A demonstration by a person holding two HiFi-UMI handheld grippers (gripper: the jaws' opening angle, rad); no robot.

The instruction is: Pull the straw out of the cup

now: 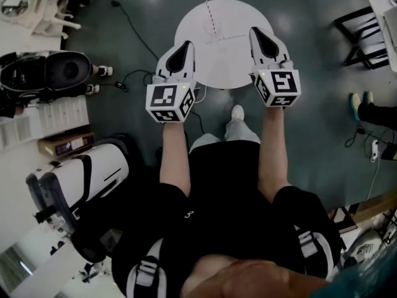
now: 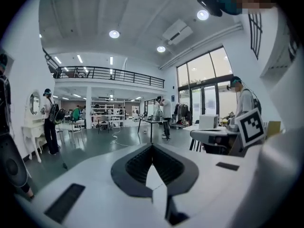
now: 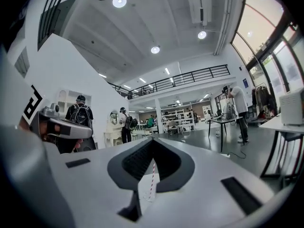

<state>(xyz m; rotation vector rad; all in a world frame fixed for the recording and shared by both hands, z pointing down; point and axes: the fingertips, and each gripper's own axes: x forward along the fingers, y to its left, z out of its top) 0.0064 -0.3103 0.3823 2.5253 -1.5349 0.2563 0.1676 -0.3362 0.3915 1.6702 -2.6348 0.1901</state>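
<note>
A red-and-white striped straw (image 1: pixel 213 17) lies flat on the round white table (image 1: pixel 236 67), toward its far side. No cup shows in any view. My left gripper (image 1: pixel 188 44) hovers over the table's near left edge, jaws shut with nothing between them (image 2: pixel 152 147). Over the near right part of the table, my right gripper (image 1: pixel 255 31) is also shut and empty (image 3: pixel 152 140). In the right gripper view the straw (image 3: pixel 152 175) shows on the white tabletop through the gap under the jaws, well clear of them.
Black cables (image 1: pixel 133 33) run over the dark floor left of the table. White machines (image 1: pixel 74 179) and boxes (image 1: pixel 65 143) crowd the left side. A black chair frame (image 1: pixel 363 36) and another person's shoes (image 1: pixel 360 101) are at the right. People and desks (image 2: pixel 209 134) stand across the hall.
</note>
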